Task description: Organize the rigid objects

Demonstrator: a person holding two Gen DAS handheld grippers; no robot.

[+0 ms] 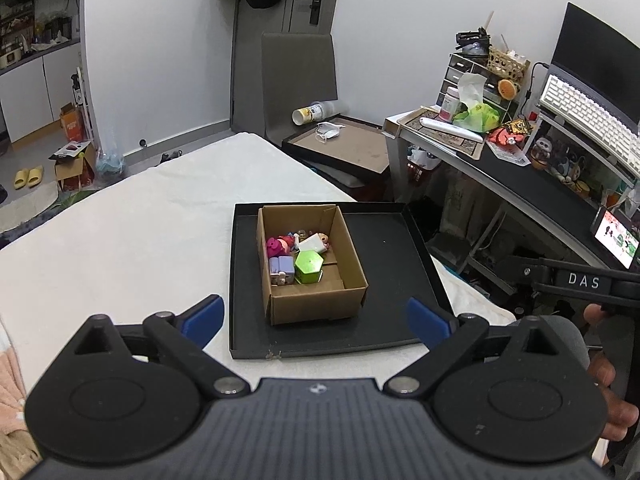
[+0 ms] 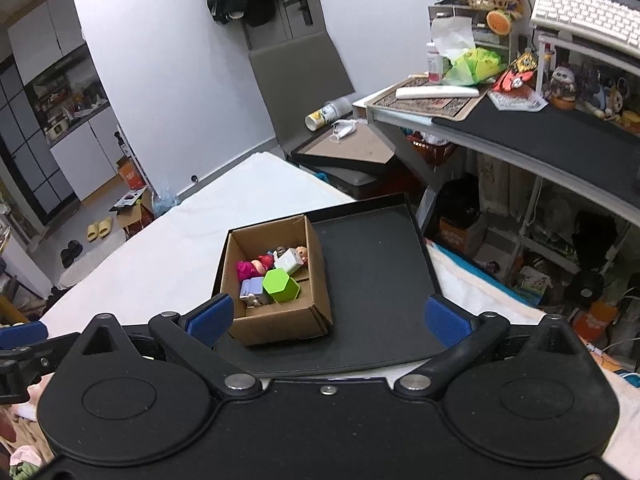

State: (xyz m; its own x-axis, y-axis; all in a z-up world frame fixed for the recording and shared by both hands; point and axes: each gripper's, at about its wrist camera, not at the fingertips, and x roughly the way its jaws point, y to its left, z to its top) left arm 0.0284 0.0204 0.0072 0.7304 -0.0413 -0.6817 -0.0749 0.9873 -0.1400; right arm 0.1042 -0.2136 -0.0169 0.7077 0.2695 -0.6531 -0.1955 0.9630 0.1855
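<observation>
Between the widely spread blue pads of the left gripper (image 1: pixel 314 322) and right gripper (image 2: pixel 330 318) nothing is being held, while one cardboard box (image 1: pixel 312 304), long axis running away, is being kept on one black tray (image 1: pixel 384 264), several small toys (image 1: pixel 298 260) inside.

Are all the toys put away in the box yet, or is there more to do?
It looks nearly finished. The toys, like the green hexagon block and the purple toy, already lie inside the cardboard box, which stands on the black tray. Nothing is in hand: the left gripper and right gripper are both open and empty. No toys show outside the box.
</observation>
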